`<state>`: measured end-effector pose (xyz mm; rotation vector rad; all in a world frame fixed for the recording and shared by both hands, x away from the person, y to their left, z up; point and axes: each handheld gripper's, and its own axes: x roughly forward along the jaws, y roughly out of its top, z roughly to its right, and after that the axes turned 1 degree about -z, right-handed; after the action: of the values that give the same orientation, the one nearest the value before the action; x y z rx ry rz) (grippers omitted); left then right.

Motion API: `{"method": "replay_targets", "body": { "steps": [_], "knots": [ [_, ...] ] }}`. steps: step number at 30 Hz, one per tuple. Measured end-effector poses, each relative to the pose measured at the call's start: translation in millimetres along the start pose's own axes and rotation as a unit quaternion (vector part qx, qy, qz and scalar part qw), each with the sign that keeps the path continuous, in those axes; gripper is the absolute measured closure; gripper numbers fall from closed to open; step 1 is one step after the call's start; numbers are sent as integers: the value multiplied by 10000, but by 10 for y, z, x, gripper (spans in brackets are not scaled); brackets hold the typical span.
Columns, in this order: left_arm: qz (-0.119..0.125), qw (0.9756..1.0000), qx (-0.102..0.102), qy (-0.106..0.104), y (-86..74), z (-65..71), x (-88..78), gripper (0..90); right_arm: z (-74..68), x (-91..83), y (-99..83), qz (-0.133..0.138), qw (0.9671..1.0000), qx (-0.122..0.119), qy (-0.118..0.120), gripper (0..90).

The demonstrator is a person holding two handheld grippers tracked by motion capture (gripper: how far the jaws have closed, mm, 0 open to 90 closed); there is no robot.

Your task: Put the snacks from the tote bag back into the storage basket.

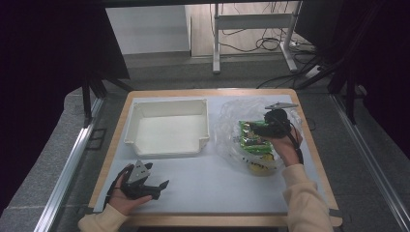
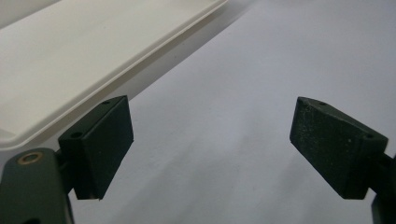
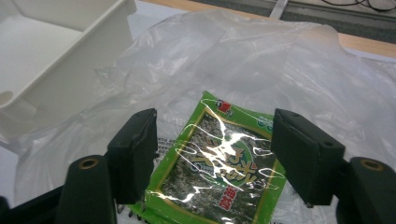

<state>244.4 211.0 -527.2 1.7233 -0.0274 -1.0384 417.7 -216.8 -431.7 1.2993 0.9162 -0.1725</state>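
A clear plastic bag (image 1: 231,115) lies crumpled at the right of the table, with several green seaweed snack packets (image 1: 251,142) in it. My right gripper (image 1: 255,129) reaches into the bag from the right. In the right gripper view its jaws (image 3: 214,149) stand apart on either side of the top green packet (image 3: 219,182), which lies under clear film; I see no pad pressing on it. My left gripper (image 1: 157,178) rests at the front left on the white mat, open with nothing between its fingers (image 2: 210,144).
An empty white bin (image 1: 167,104) stands at the centre left, just beyond the left gripper (image 2: 93,51) and left of the bag (image 3: 70,70). Something yellow (image 1: 258,165) lies in the bag's near end. The white mat (image 1: 217,186) covers the wooden table.
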Motion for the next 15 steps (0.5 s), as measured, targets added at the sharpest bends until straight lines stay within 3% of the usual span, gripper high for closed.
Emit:
{"method": "replay_targets", "body": {
  "steps": [15],
  "knots": [
    [-29,10000,1,41,0,5,-1,132,247,248,-83,-667,9971,341,-138,338]
  ]
}}
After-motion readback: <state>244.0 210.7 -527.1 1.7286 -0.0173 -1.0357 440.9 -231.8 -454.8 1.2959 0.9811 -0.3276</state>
